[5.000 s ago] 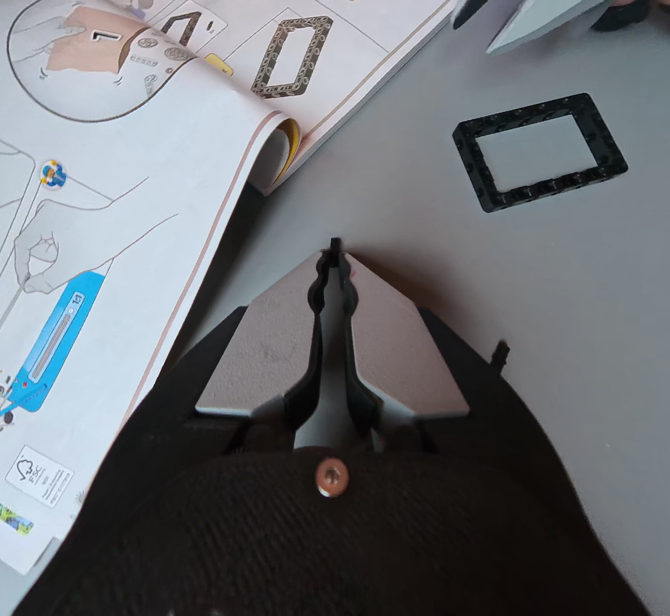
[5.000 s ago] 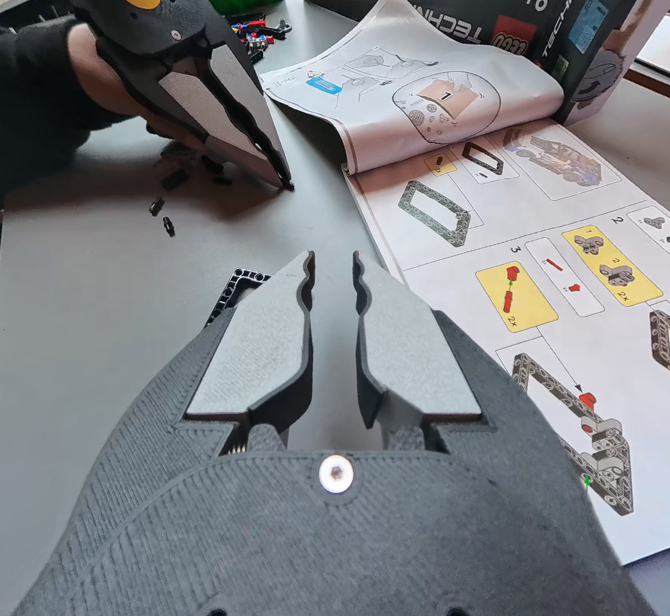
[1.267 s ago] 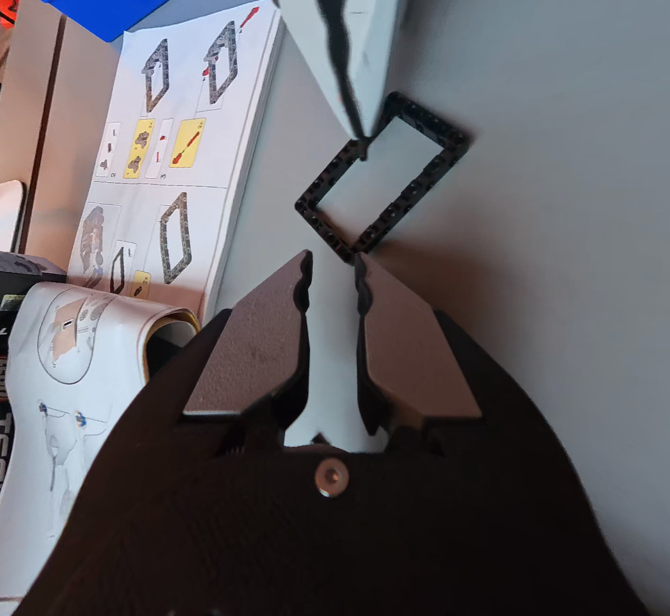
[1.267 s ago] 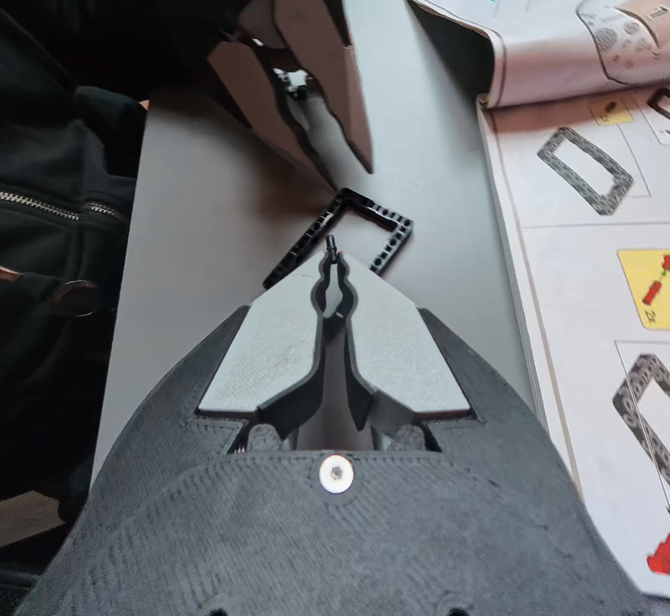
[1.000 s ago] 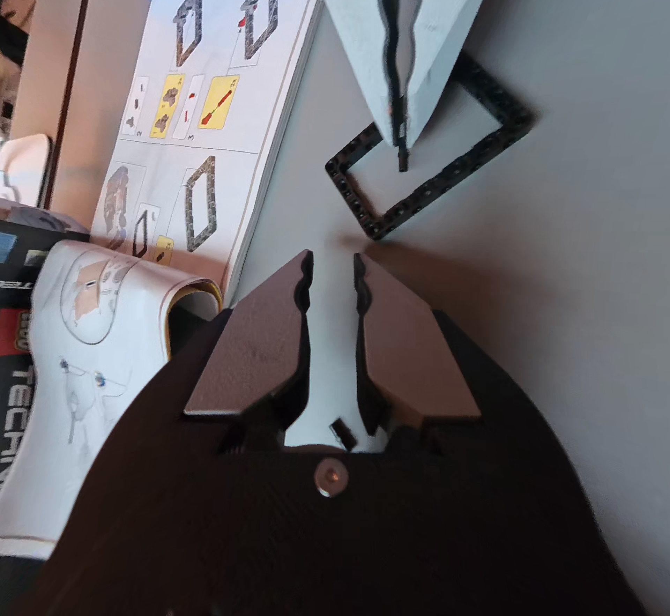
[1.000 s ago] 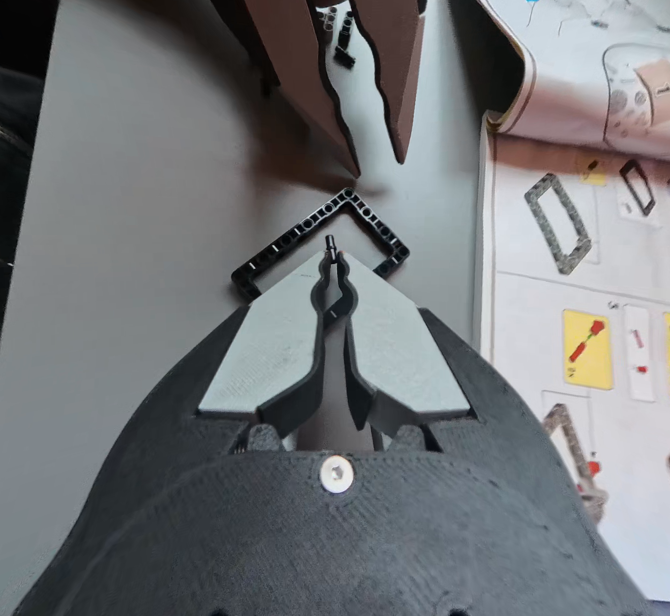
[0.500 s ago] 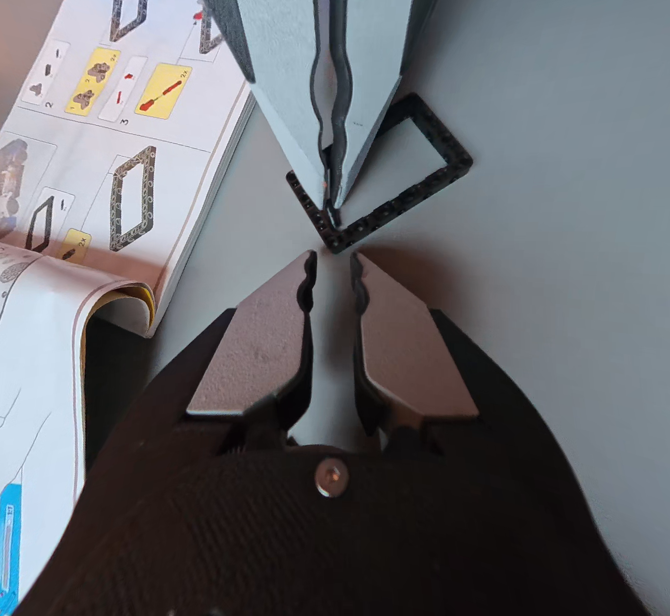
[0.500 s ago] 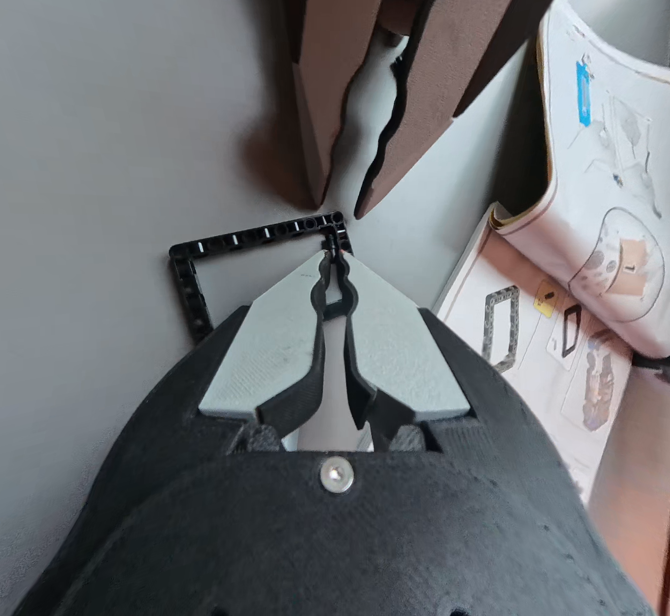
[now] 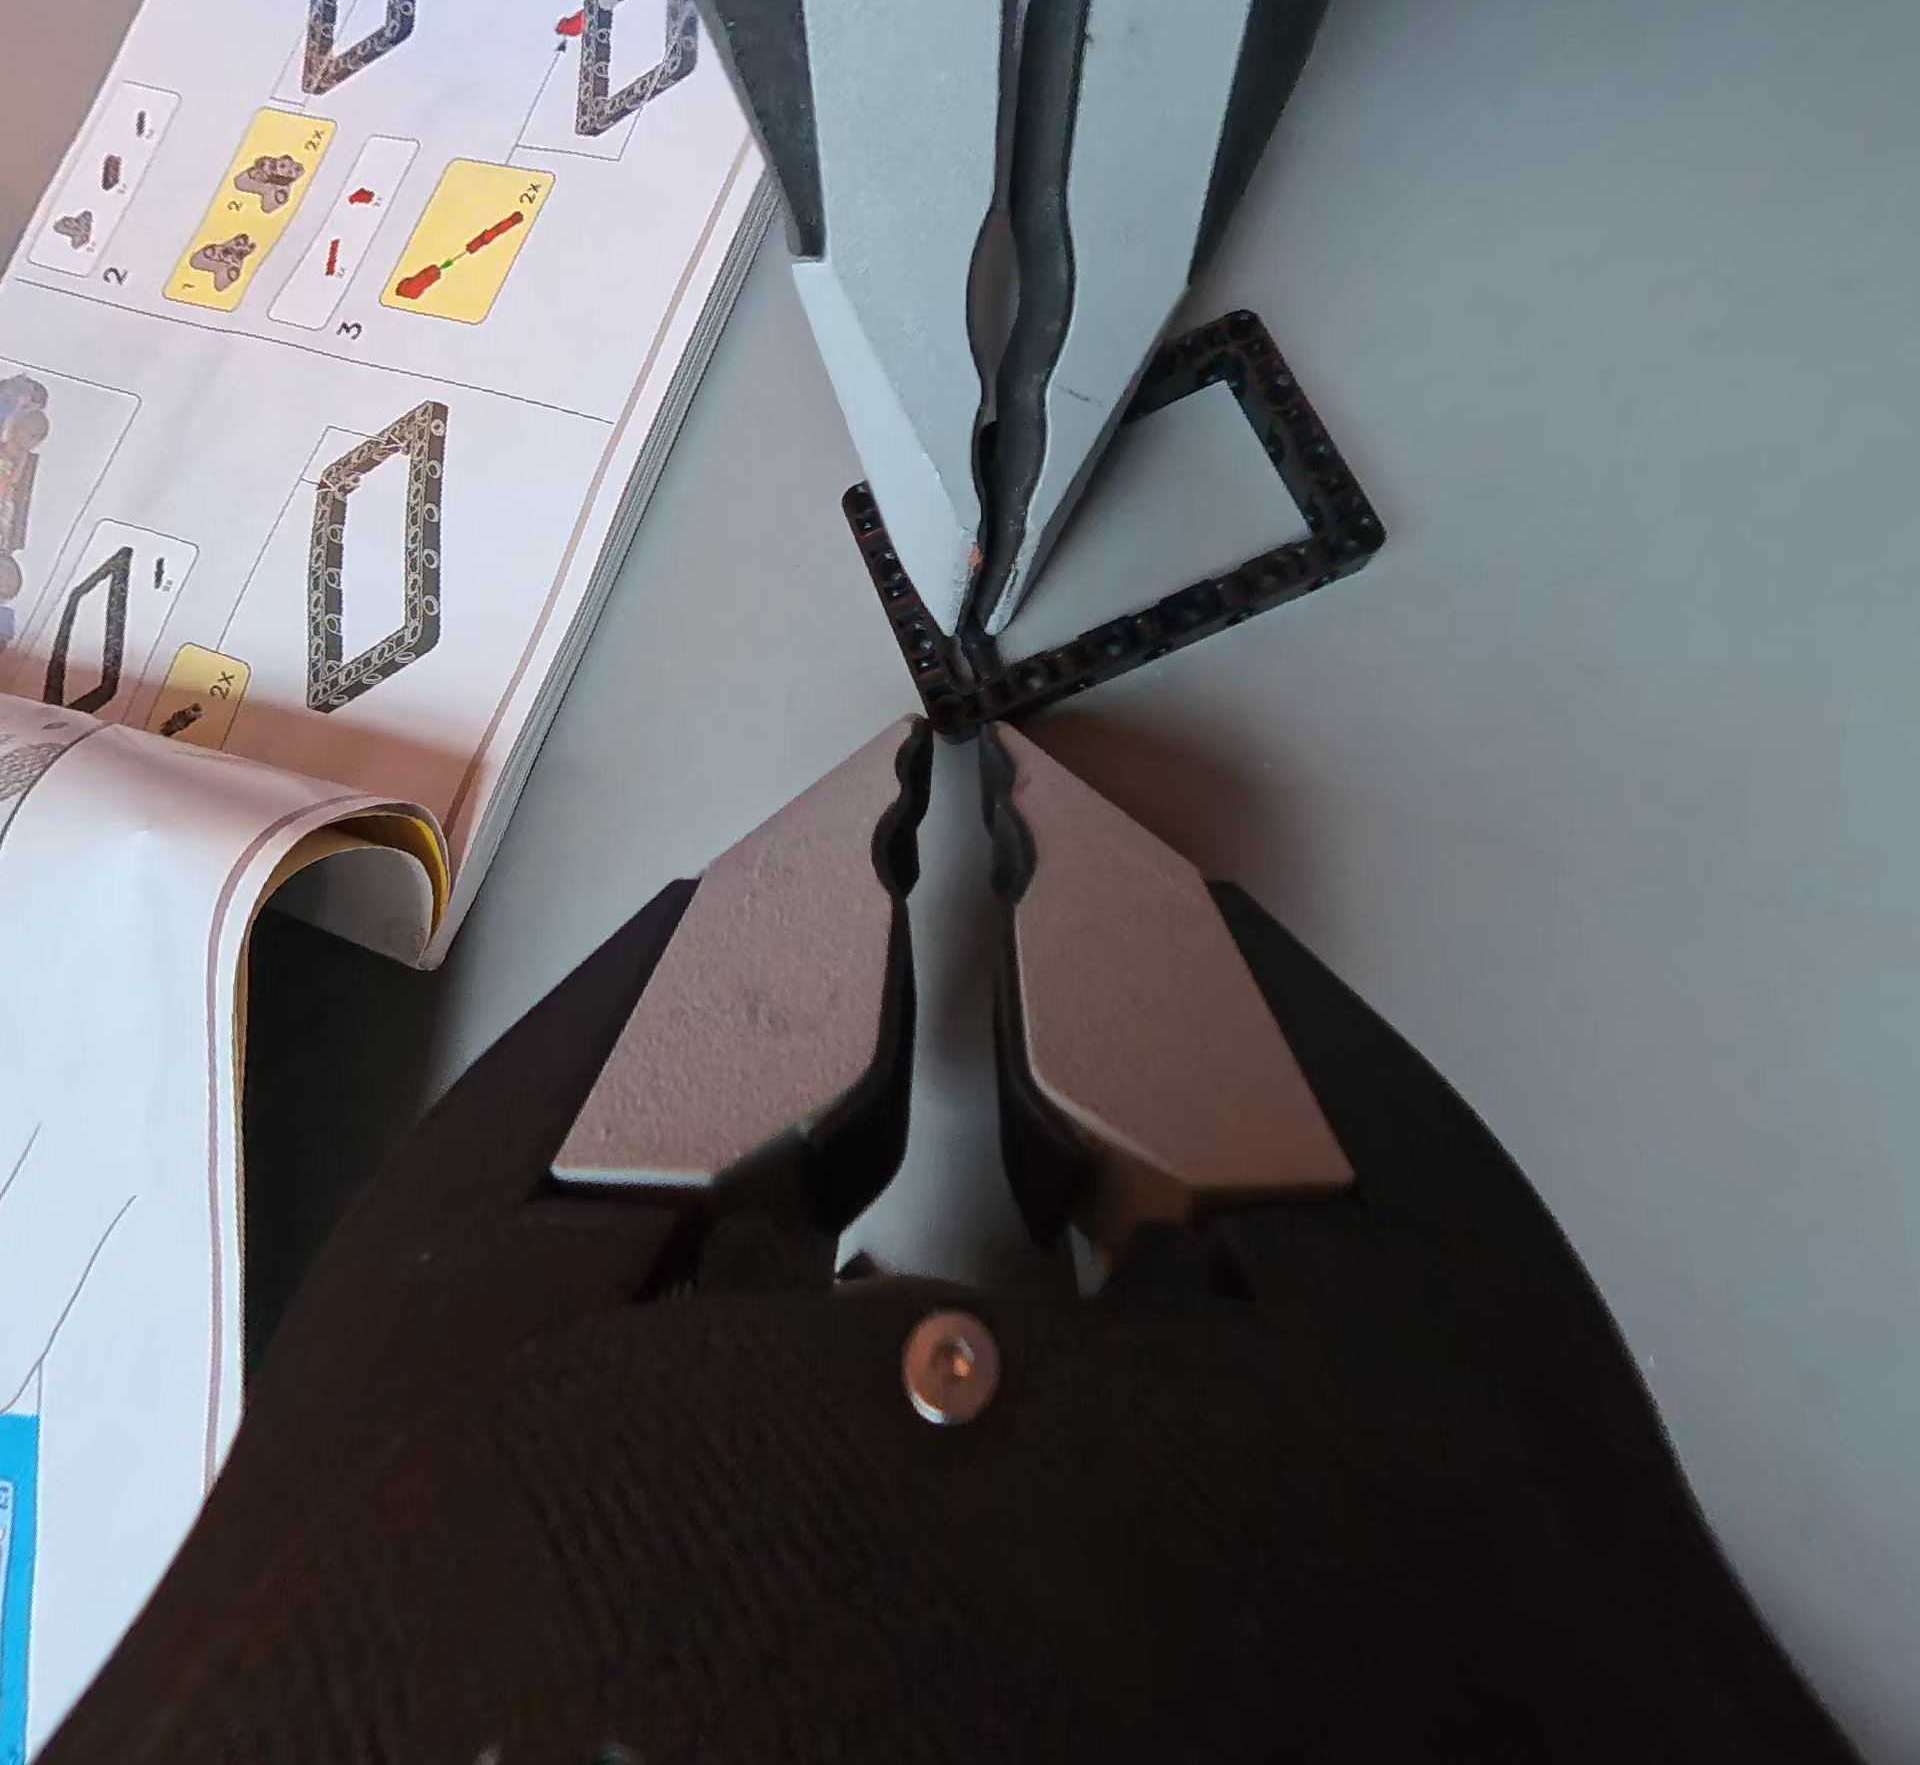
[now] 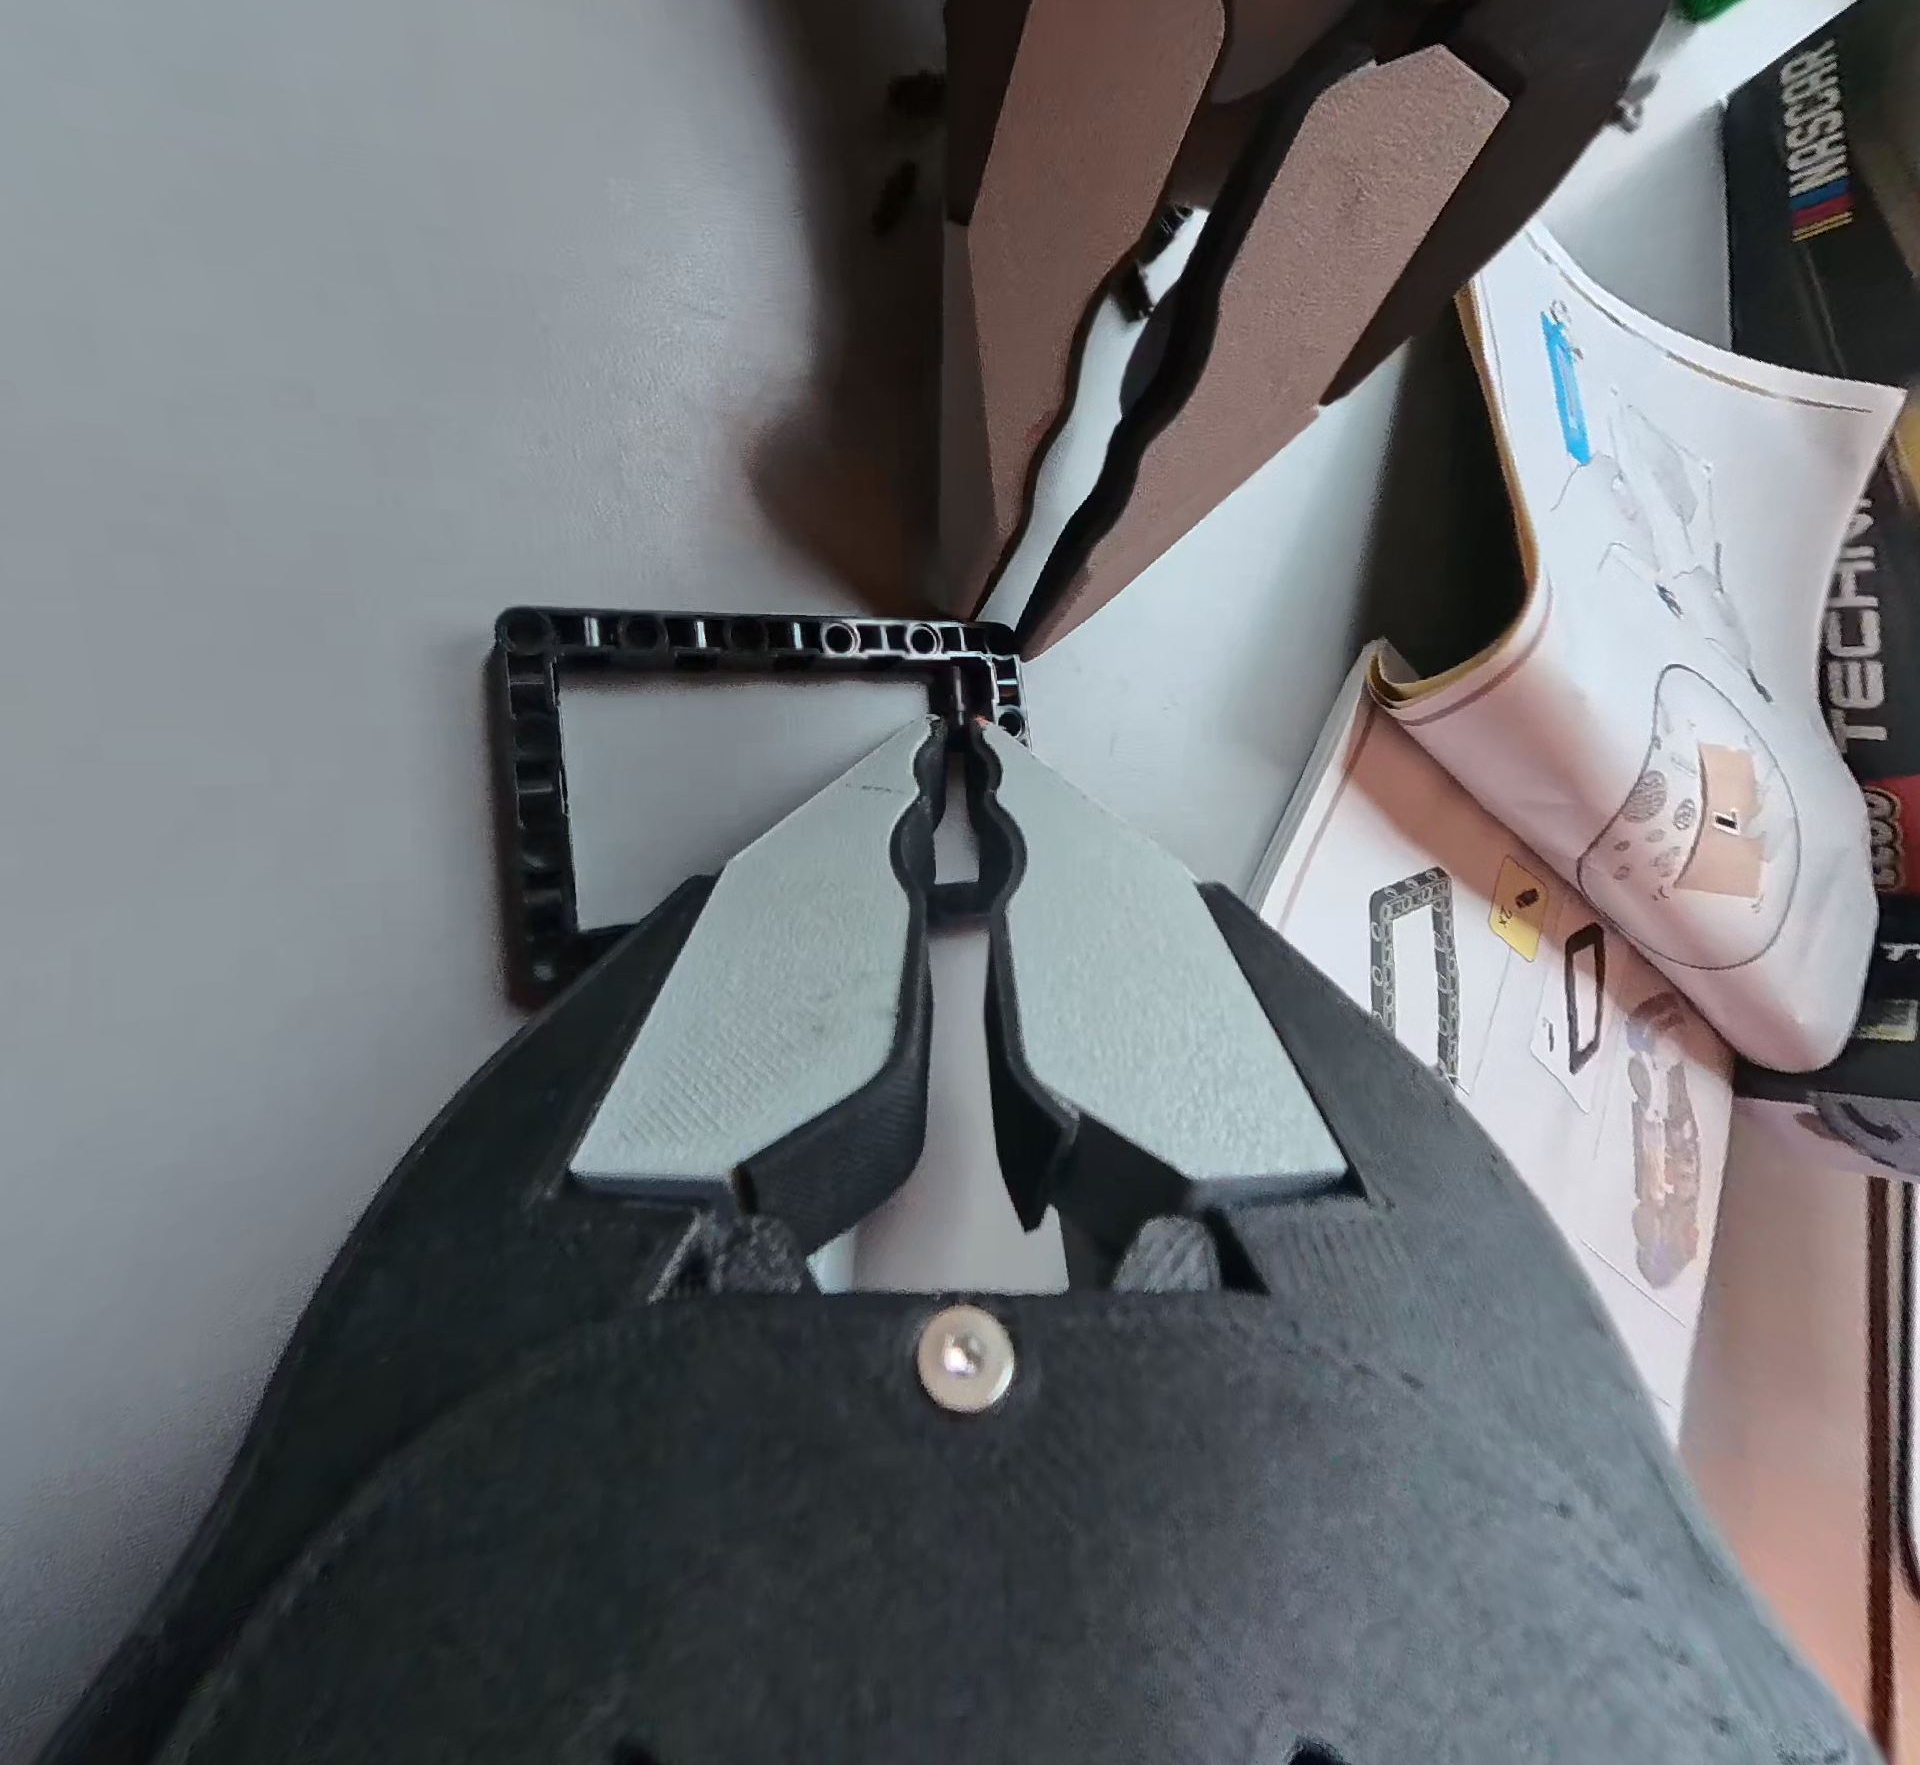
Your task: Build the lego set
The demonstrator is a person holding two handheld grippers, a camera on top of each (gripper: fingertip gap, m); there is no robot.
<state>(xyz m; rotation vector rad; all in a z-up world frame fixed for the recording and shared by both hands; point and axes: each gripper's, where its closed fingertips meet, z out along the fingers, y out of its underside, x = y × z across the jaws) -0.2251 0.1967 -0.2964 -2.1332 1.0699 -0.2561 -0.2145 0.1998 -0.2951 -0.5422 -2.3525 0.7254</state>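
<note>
At the far left of my left wrist view lay the open booklet (image 9: 343, 344), its front pages curled over, flat on the grey table (image 9: 1558, 780). Just right of it sat the black frame (image 9: 1299, 562), flat on the table, one corner pointing at my left gripper (image 9: 958, 747). I had that gripper's fingers a little apart, with nothing between them, and their tips sat on either side of the near corner of the frame, touching or almost so; I could not tell which. From above, my right gripper (image 9: 982, 629) came down over the same corner with its fingers pressed together on a small black pin (image 9: 975, 647), whose end stood at the frame's inner edge.

In my right wrist view the frame (image 10: 727, 640) lay left of centre, partly under my right gripper (image 10: 958, 723). The pin (image 10: 961, 699) stuck out past the closed tips against the inside of the frame's far right corner. The left gripper (image 10: 1003, 624) reached in from above, its tips at that corner's outer edge. A few small black pieces (image 10: 904, 146) lay loose behind it. To the right were the booklet (image 10: 1621, 780) and, at the edge, a dark box (image 10: 1808, 188).
</note>
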